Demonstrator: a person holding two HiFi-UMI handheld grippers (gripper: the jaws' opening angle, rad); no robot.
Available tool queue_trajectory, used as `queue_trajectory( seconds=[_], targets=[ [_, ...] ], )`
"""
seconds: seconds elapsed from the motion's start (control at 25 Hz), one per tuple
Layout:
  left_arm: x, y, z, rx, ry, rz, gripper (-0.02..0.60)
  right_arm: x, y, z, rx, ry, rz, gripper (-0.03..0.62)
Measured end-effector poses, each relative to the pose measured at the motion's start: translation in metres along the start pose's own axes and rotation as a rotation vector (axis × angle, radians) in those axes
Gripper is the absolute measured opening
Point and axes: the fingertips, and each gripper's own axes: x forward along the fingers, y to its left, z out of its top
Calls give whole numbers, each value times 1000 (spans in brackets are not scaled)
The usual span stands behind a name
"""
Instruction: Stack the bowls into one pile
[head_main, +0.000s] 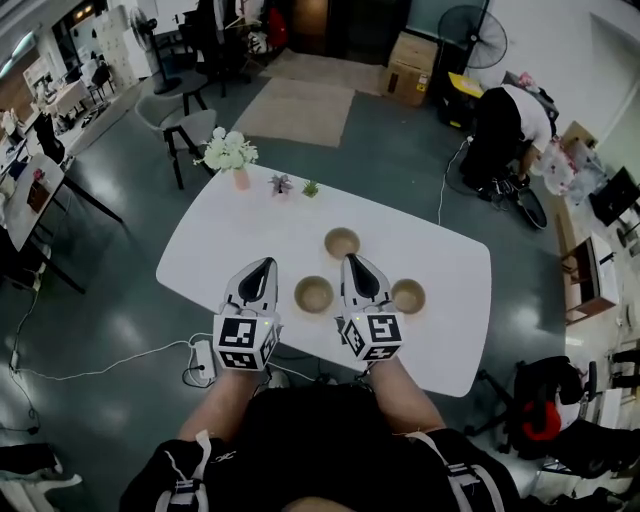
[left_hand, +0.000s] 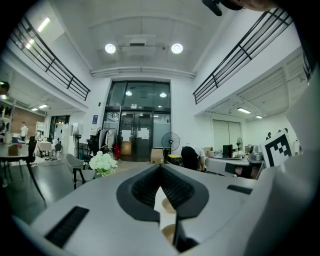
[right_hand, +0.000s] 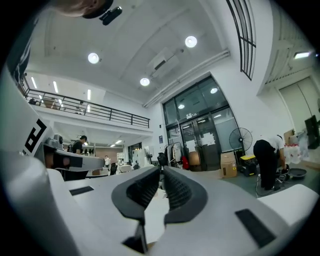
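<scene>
1. Sitting on the white, glossy, round-cornered counter are three shallow round bowls, tan and matte, possibly wood: the far bowl, the middle bowl and the right bowl. All are standing upright and apart from one another, none nested.
2. The left claw is hovering just left of the middle bowl. Its grey shell is tapering to a point, and its dark ribbed pads are meeting at the tip with nothing between them.
3. The right claw is hanging between the middle bowl and the right bowl, on the near side of the far bowl. Its jaws are pressed together and carrying nothing.
4. Both claws are pointing away from the person, about level and side by side. Bare forearms are reaching forward behind them.
5. The left gripper view is showing only slivers of two bowls through the gap below its pads. The right gripper view is showing only a strip of white counter there.
6. White flowers are standing at the counter's far left corner.
</scene>
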Motion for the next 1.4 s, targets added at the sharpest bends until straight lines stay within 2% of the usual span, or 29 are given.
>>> queue_trajectory(
  seconds=[0.08, 0.24, 0.4, 0.64, 0.84, 1.04, 1.28, 1.4],
  targets=[
    [8, 11, -2, -14, 3, 9, 14, 14, -3, -9, 26, 27, 6, 97],
    [16, 26, -8, -25, 17, 7, 14, 35, -12, -45, 57, 127, -26, 107],
    [19, 35, -16, -26, 34, -1, 14, 42, -19, -104, 71, 265, -60, 118],
    [20, 46, -33, -30, 71, -2, 14, 34, -32, -196, 97, 478, -118, 137],
    [17, 53, -50, -38, 106, 7, 14, 22, -38, -255, 168, 620, -154, 137],
    [11, 63, -59, -42, 124, 25, 14, 19, -36, -290, 225, 697, -163, 137],
    [1, 78, -66, -43, 135, 51, 14, 20, -36, -318, 350, 765, -210, 135],
    [-7, 82, -65, -41, 134, 61, 14, 19, -34, -326, 404, 795, -222, 109]
  ],
)
